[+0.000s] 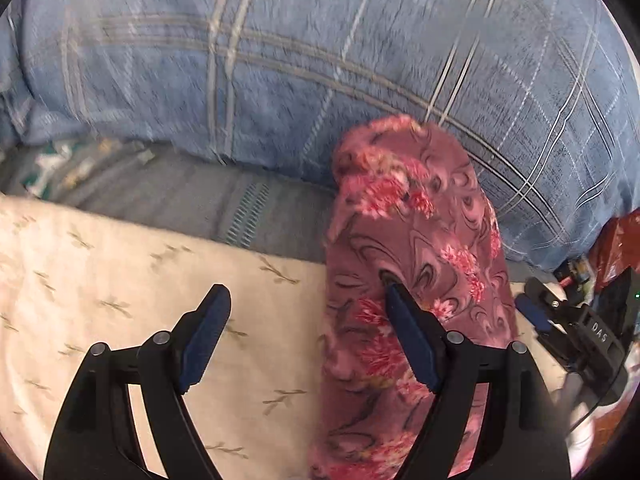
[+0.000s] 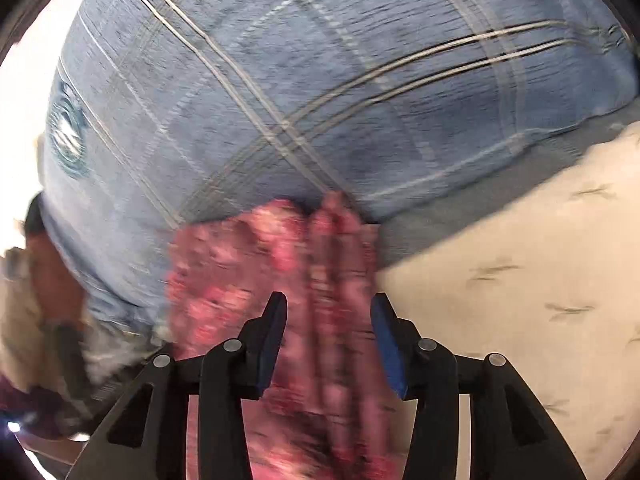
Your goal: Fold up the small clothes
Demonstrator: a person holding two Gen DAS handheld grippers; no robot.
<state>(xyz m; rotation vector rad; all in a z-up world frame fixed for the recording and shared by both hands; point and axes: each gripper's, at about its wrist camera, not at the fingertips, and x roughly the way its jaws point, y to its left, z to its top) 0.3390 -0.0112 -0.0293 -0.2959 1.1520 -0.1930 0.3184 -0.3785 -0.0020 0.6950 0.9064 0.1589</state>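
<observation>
A pink floral garment (image 1: 416,248) lies folded in a long narrow strip on the cream sheet (image 1: 120,280), its far end against the blue plaid pillow (image 1: 320,60). My left gripper (image 1: 306,292) is open; its right finger rests on the garment, its left finger is over the sheet. In the right wrist view the same garment (image 2: 280,280) runs between and under my right gripper (image 2: 330,304), which is open with a finger on each side of a raised fold. The right gripper also shows in the left wrist view (image 1: 560,320) at the right edge.
The blue plaid pillow (image 2: 300,100) fills the back of both views. A grey-blue patterned cloth (image 1: 200,196) lies between pillow and sheet. Red and dark clutter (image 1: 616,248) sits at the far right. A person's head (image 2: 40,240) and more clutter show at the left.
</observation>
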